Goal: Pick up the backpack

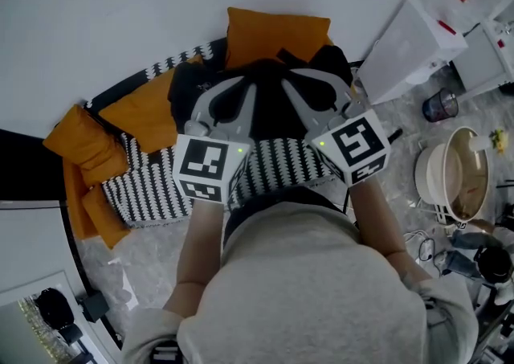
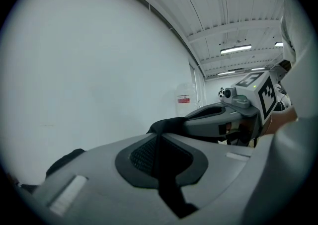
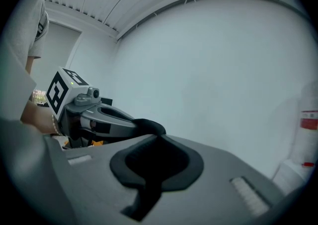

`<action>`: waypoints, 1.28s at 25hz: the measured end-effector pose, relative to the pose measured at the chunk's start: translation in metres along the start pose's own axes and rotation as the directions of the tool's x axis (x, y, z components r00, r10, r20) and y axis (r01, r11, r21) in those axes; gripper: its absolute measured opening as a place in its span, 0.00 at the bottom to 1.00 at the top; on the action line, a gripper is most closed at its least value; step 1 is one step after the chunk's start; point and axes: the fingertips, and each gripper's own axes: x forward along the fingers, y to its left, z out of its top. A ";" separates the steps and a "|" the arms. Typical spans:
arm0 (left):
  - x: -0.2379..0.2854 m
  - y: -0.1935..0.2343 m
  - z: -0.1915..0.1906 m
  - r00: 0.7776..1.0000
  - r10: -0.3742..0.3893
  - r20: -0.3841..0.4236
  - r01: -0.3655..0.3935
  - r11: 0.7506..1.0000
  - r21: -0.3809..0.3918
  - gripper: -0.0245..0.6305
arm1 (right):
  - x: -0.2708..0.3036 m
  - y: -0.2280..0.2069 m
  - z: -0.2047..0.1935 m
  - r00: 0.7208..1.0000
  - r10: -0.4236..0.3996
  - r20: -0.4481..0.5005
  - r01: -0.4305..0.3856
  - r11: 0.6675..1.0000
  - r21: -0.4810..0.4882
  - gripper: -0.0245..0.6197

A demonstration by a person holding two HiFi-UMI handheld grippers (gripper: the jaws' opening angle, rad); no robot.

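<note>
Head view: a person in a grey shirt holds the left gripper (image 1: 231,91) and the right gripper (image 1: 299,81) out in front, their marker cubes side by side and their fingers angled toward each other. The black backpack (image 1: 269,117) sits between and beneath the two pairs of fingers, over a small sofa (image 1: 148,187) with a black-and-white patterned cover and orange cushions (image 1: 277,33). To the right on the floor are a white box (image 1: 405,49) and a round pot (image 1: 454,173).

Left gripper view: the left gripper (image 2: 160,137) has its fingers closed narrow, pinching a band of the backpack's (image 2: 166,123) black fabric that rises from between them. The right gripper (image 2: 196,119) shows just beyond, meeting the same dark fabric, against a plain white wall (image 2: 99,70).

Right gripper view: the right gripper (image 3: 158,140) likewise has its fingers drawn together on black fabric of the backpack (image 3: 149,127), which fills the recess between the pads. The left gripper (image 3: 130,125) reaches in from the left, its tips at that same fold.
</note>
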 end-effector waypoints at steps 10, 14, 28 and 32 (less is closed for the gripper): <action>-0.003 -0.005 -0.003 1.000 0.011 -0.006 -0.011 1.000 -0.011 0.07 | -0.005 0.002 -0.004 1.000 -0.008 0.001 0.008 1.000 0.007 0.07; -0.002 -0.007 -0.006 1.000 0.003 -0.010 -0.003 1.000 -0.014 0.07 | -0.005 0.004 -0.008 1.000 -0.006 -0.010 0.006 1.000 0.012 0.07; -0.004 0.000 -0.011 1.000 -0.015 -0.014 0.014 0.999 -0.045 0.07 | 0.002 0.007 -0.012 0.999 0.009 -0.048 -0.009 1.000 0.002 0.07; -0.004 0.000 -0.010 1.000 -0.018 -0.007 0.018 0.999 -0.044 0.07 | 0.003 0.005 -0.011 0.999 0.006 -0.045 -0.006 1.000 -0.004 0.07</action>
